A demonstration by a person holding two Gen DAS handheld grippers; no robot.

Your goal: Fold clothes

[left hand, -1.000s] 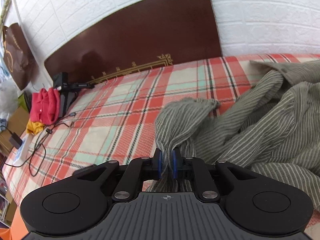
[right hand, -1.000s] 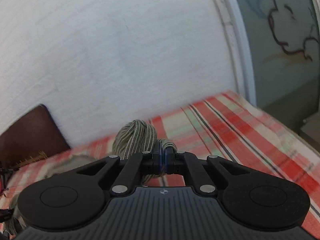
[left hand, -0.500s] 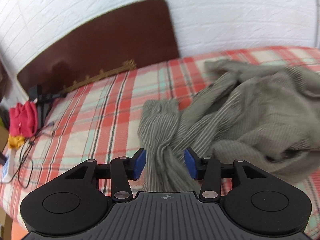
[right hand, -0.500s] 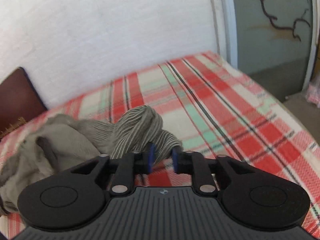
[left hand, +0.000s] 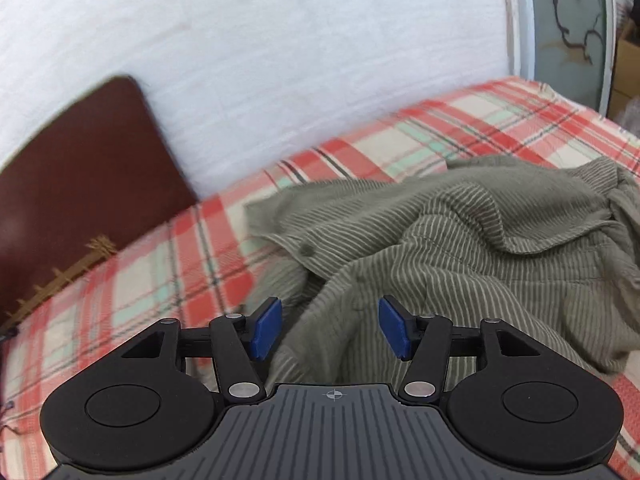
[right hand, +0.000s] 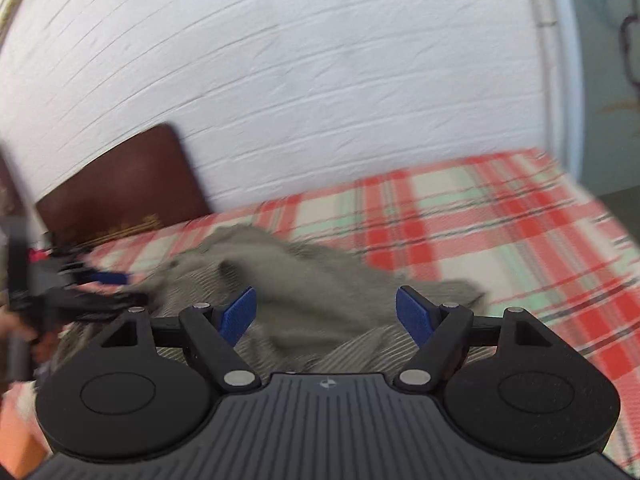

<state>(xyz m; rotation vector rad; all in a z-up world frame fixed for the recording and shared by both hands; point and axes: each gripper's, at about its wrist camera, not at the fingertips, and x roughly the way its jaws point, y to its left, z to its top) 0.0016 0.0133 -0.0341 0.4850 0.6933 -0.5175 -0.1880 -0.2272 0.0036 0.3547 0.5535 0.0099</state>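
The shirt (left hand: 460,240) — olive with thin pale stripes — lies crumpled on the plaid bed (left hand: 160,272), filling the centre and right of the left wrist view. The left gripper (left hand: 328,330) sits at the bottom centre of that frame with its blue pads (left hand: 266,328) spread wide; a fold of the shirt lies between and beyond them, but the pads do not close on it.

In the right wrist view, which is blurred, the shirt (right hand: 304,280) spreads across the middle of the frame on the bed (right hand: 500,232). The right gripper (right hand: 326,316) at the bottom centre is also wide apart, nothing pinched between its pads (right hand: 414,314). At the left edge of this frame the left gripper (right hand: 108,280) shows as a dark smear beside the shirt — its detail cannot be made out here.

A brown headboard (left hand: 80,184) stands at the left against a white wall (left hand: 280,60).
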